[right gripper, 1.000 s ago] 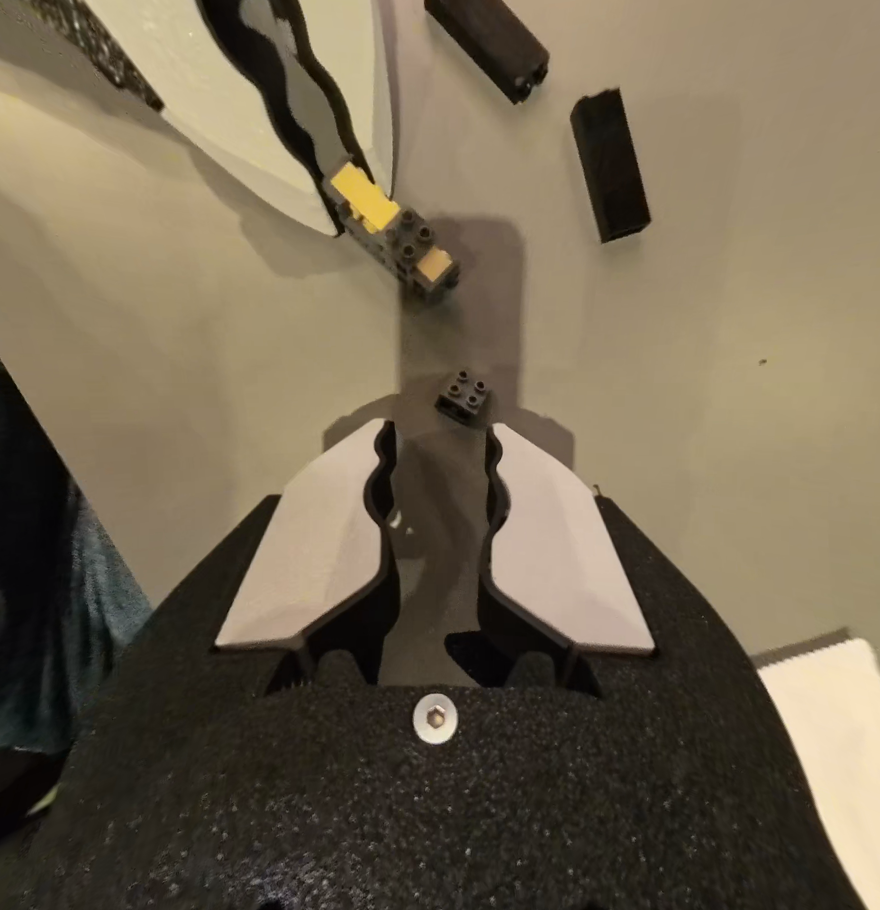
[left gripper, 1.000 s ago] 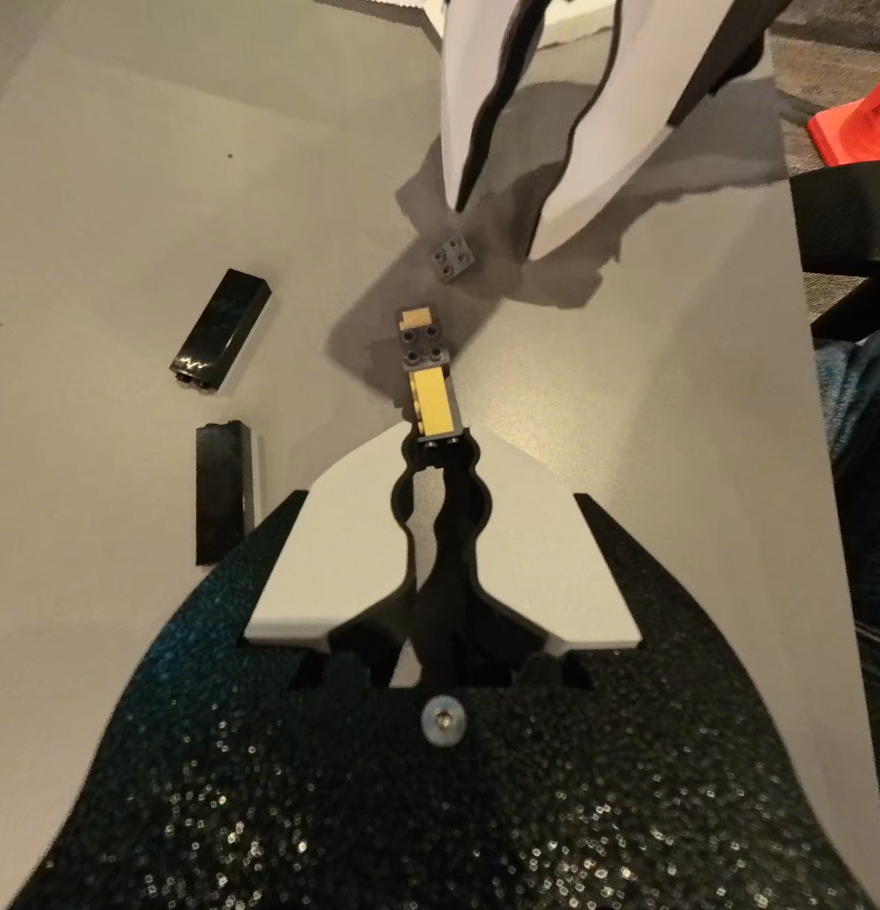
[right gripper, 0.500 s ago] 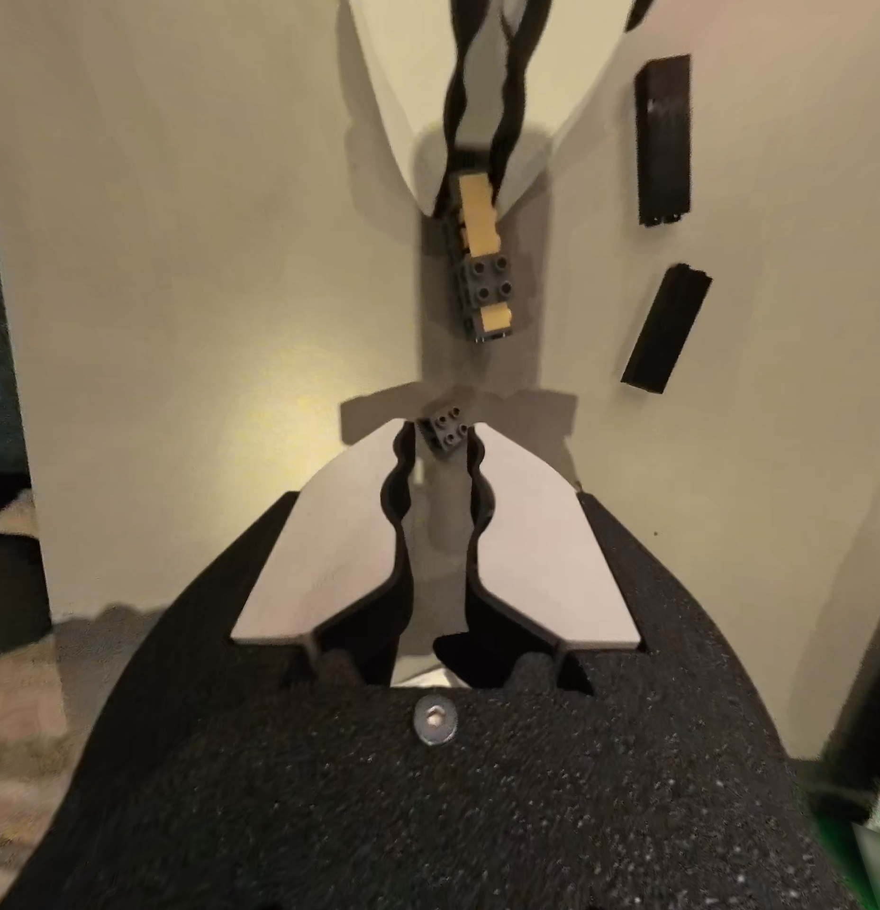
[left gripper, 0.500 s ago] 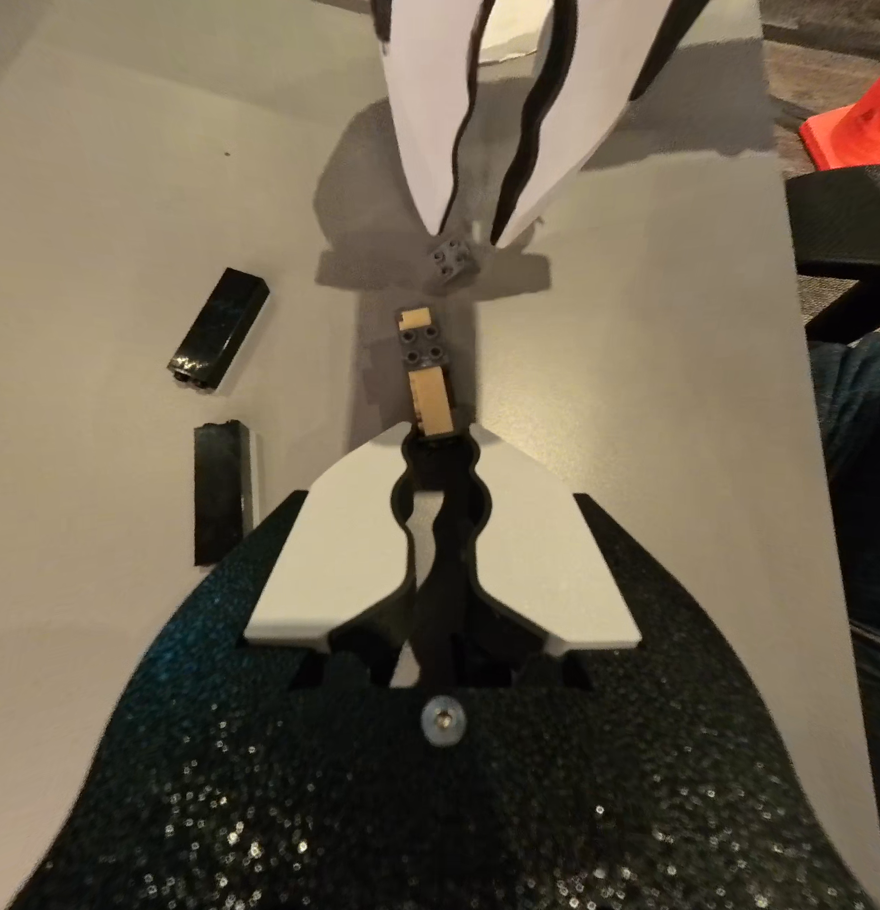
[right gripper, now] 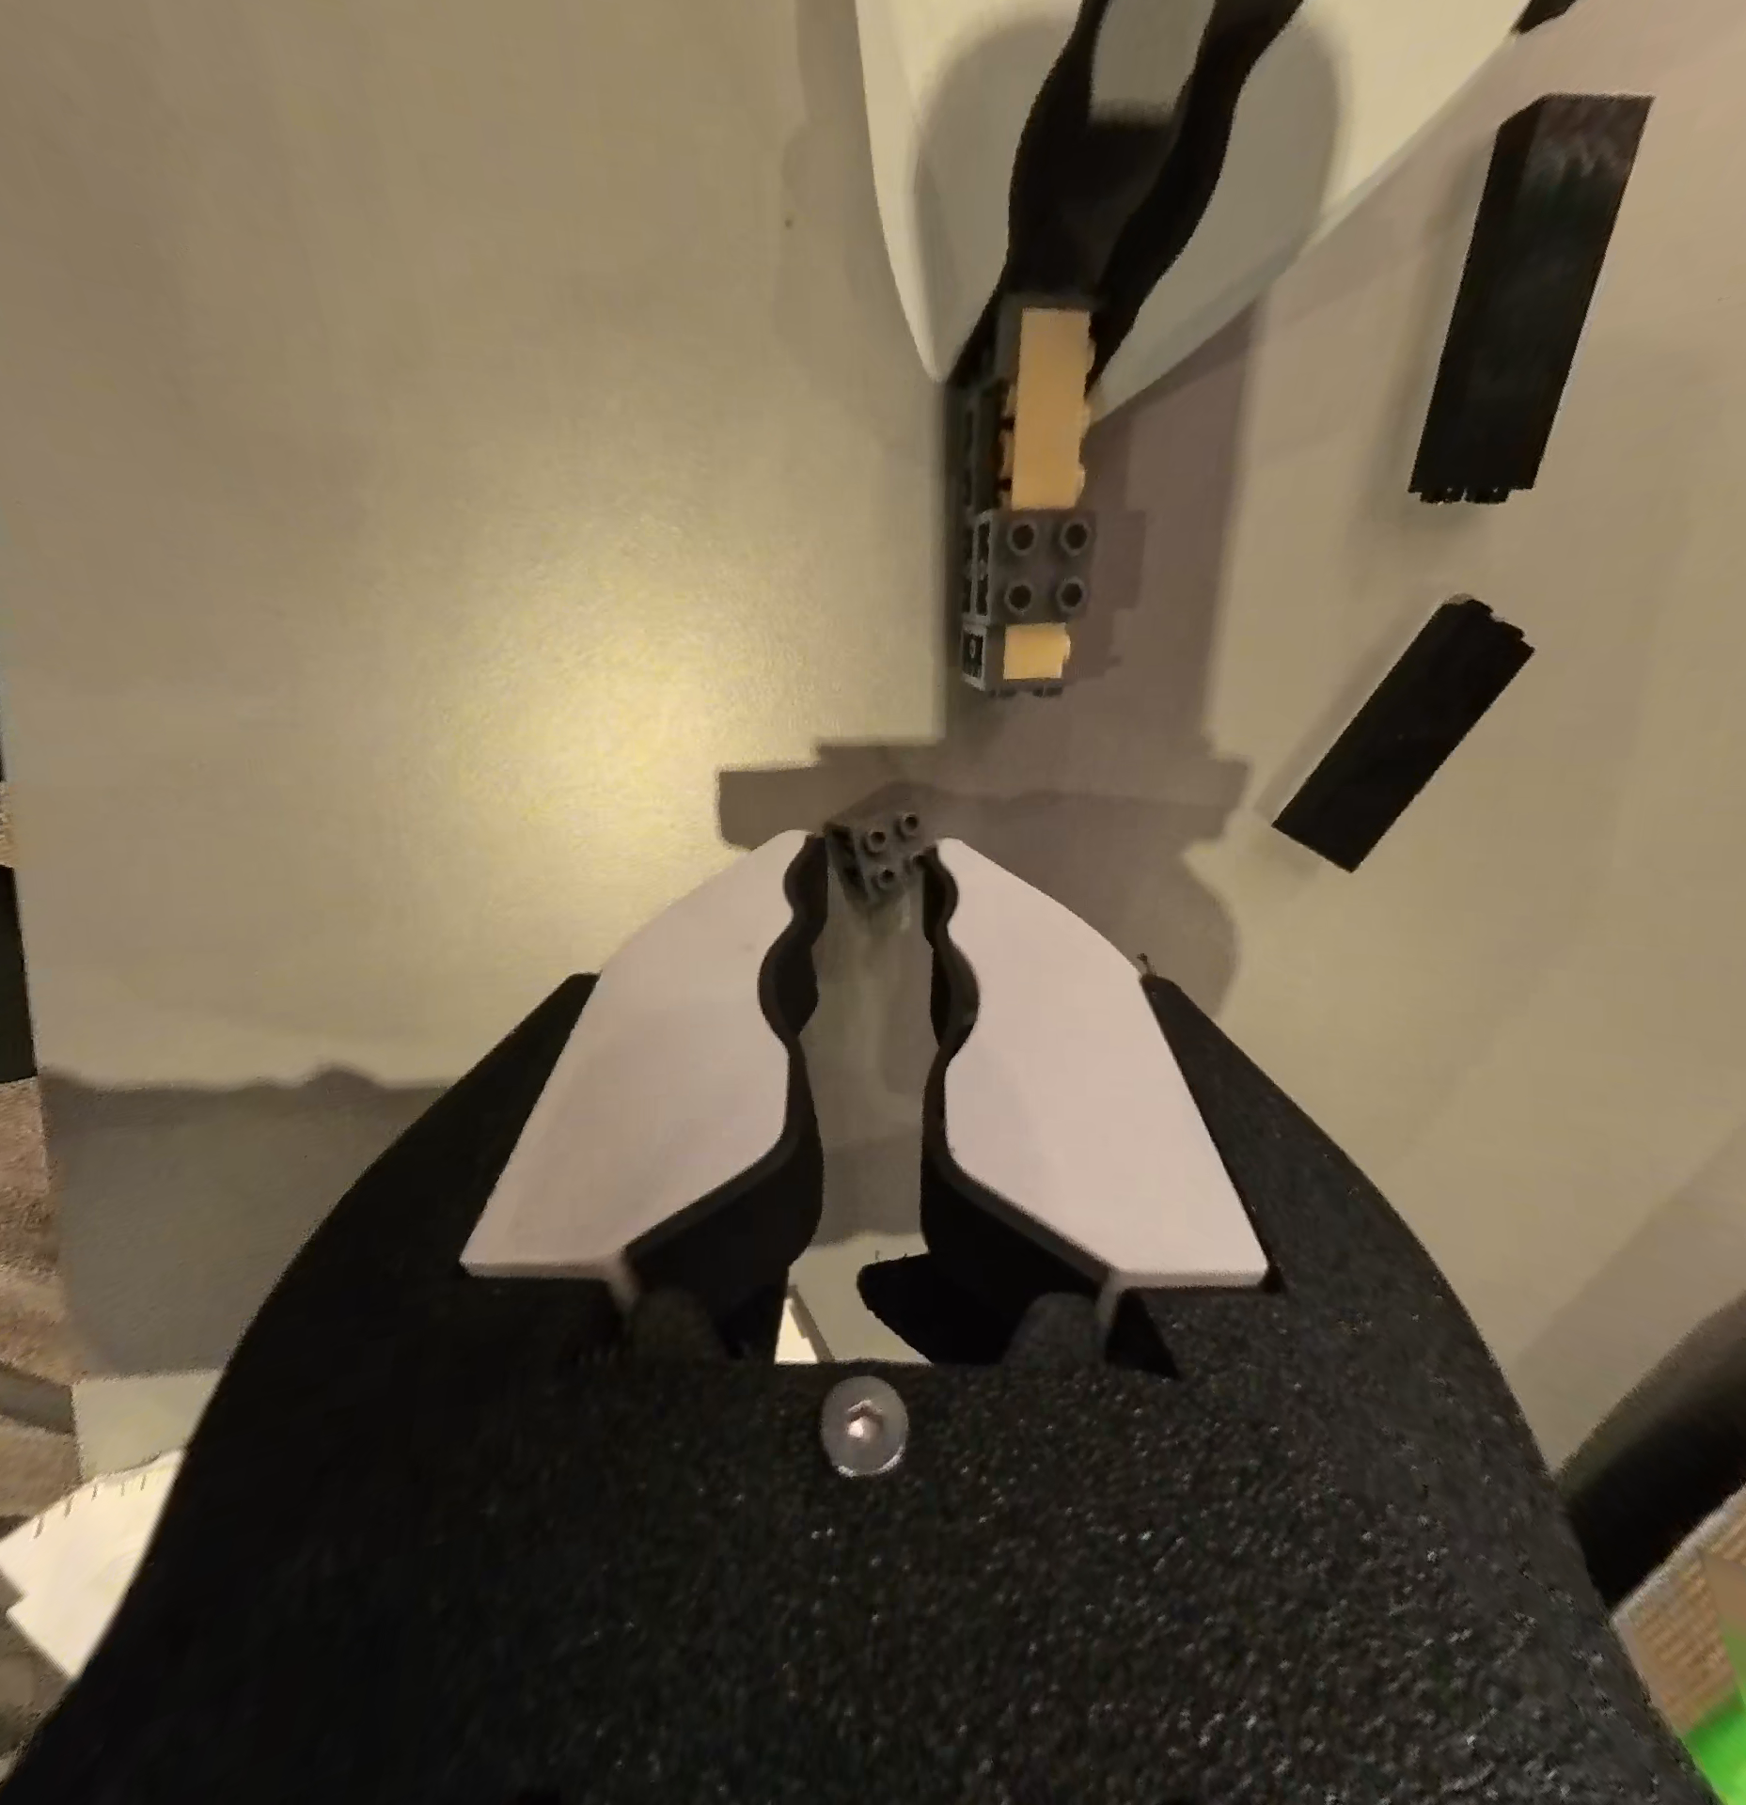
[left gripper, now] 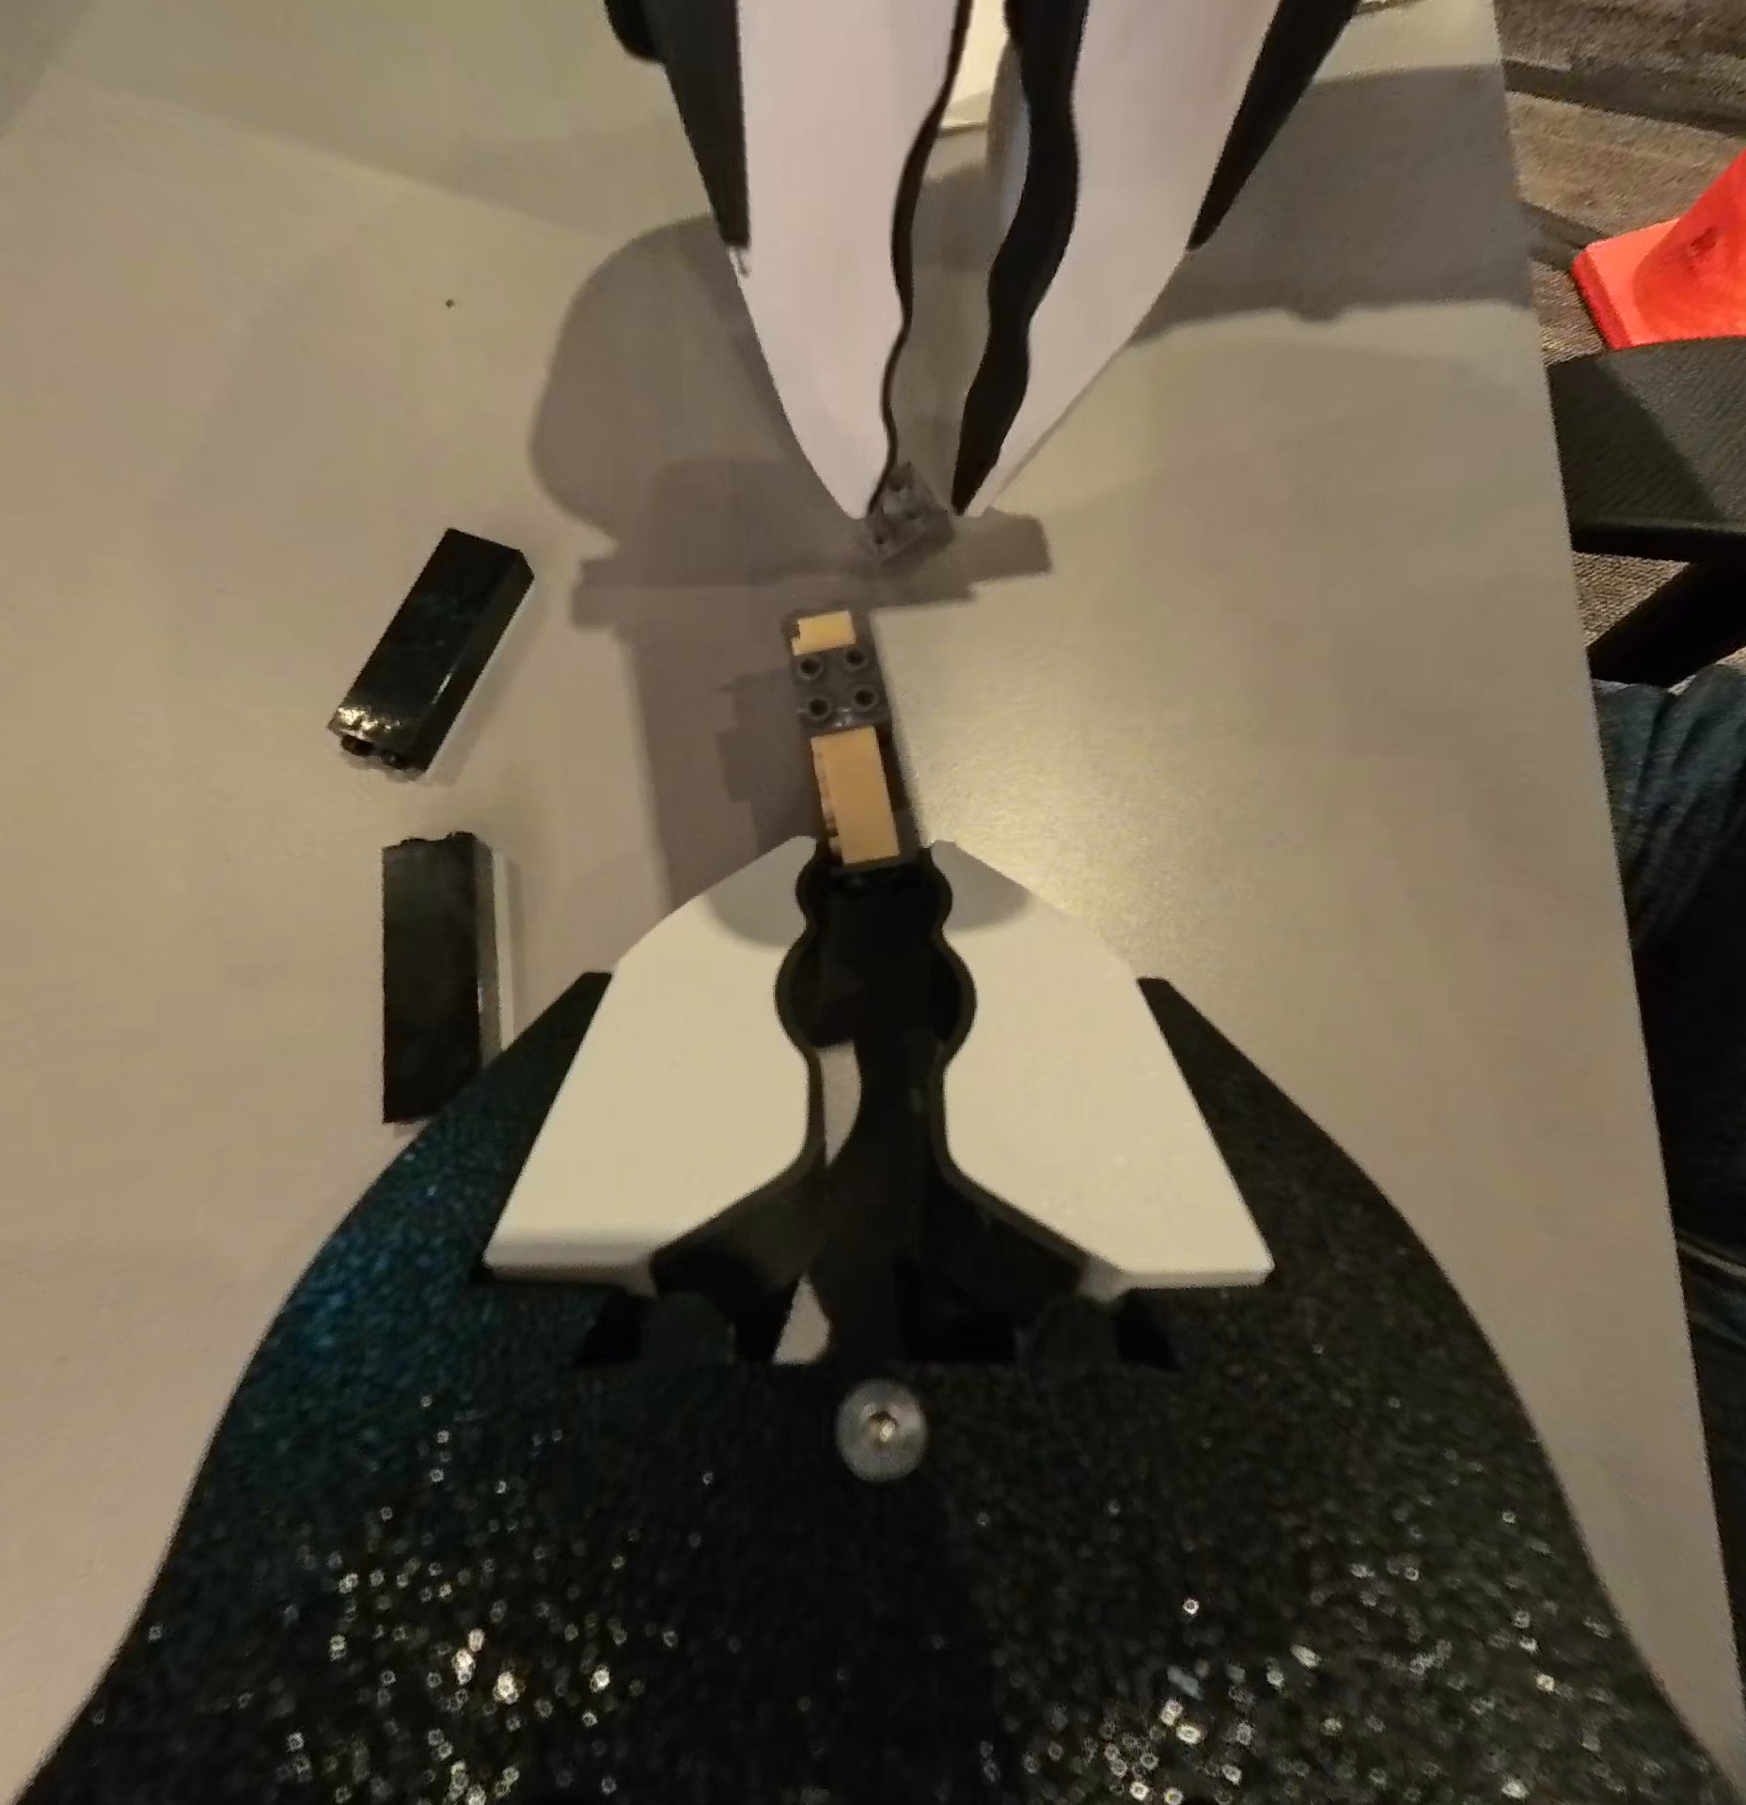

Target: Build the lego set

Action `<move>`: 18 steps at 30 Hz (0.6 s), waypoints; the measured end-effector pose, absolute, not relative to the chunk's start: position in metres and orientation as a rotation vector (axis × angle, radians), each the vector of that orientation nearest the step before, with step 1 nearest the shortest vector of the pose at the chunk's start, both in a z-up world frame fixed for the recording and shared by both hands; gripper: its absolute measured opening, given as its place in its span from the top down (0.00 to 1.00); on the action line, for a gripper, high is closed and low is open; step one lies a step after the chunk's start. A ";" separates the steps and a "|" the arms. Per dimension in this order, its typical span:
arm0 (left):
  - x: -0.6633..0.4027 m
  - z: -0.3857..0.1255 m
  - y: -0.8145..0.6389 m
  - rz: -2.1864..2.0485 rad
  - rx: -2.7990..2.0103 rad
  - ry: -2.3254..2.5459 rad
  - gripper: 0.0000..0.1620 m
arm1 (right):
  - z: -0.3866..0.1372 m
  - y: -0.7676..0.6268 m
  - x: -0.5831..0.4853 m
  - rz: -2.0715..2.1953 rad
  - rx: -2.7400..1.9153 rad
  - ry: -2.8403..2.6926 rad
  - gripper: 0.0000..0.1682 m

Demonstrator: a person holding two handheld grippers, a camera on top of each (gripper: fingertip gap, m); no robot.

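Note:
A tan and grey lego assembly (left gripper: 842, 728) lies on the grey table (left gripper: 263, 342). My left gripper (left gripper: 869, 864) is shut on its near end. The assembly also shows in the right wrist view (right gripper: 1035, 547), with the left gripper (right gripper: 1040, 322) on its far end. A small grey 2x2 brick (right gripper: 878, 860) sits between the fingertips of my right gripper (right gripper: 873, 855), whose jaws touch it on both sides. In the left wrist view the right gripper (left gripper: 913, 503) comes in from the top with the small brick (left gripper: 903, 527) at its tips, just beyond the assembly.
Two long black bricks (left gripper: 434, 650) (left gripper: 434, 986) lie left of the assembly; they show at the right in the right wrist view (right gripper: 1533, 293) (right gripper: 1401, 747). An orange cone (left gripper: 1709, 254), a black chair (left gripper: 1670, 459) and a person's leg (left gripper: 1709, 879) are past the table's right edge. Some 8 cm of space lies between my two pairs of fingers.
My right gripper swung in line with the left one, moved down onto the small grey brick and narrowed its jaws onto it. The left gripper kept its hold on the assembly.

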State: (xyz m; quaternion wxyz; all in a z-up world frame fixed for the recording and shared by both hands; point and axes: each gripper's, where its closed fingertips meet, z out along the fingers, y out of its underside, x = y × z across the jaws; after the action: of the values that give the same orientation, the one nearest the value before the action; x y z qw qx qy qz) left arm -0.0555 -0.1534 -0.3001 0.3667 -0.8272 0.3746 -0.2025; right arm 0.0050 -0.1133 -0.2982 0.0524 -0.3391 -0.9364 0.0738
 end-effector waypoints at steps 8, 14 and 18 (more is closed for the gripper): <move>-0.056 -0.300 -0.153 -0.518 -2.126 0.960 0.89 | -0.300 -0.117 0.004 0.243 -1.058 -2.823 0.93; -0.057 -0.300 -0.152 -0.483 -2.122 0.954 0.84 | -0.300 -0.117 0.003 0.246 -1.100 -2.746 0.96; -0.061 -0.299 -0.152 -0.485 -2.125 0.934 0.75 | -0.299 -0.117 0.003 0.239 -1.110 -2.699 0.96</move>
State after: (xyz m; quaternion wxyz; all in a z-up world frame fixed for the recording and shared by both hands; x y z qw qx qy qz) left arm -0.0608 -0.1524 -0.2994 0.3756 -0.8305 0.3650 -0.1895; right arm 0.0033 -0.1172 -0.2994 0.1065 -0.3771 -0.9164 0.0813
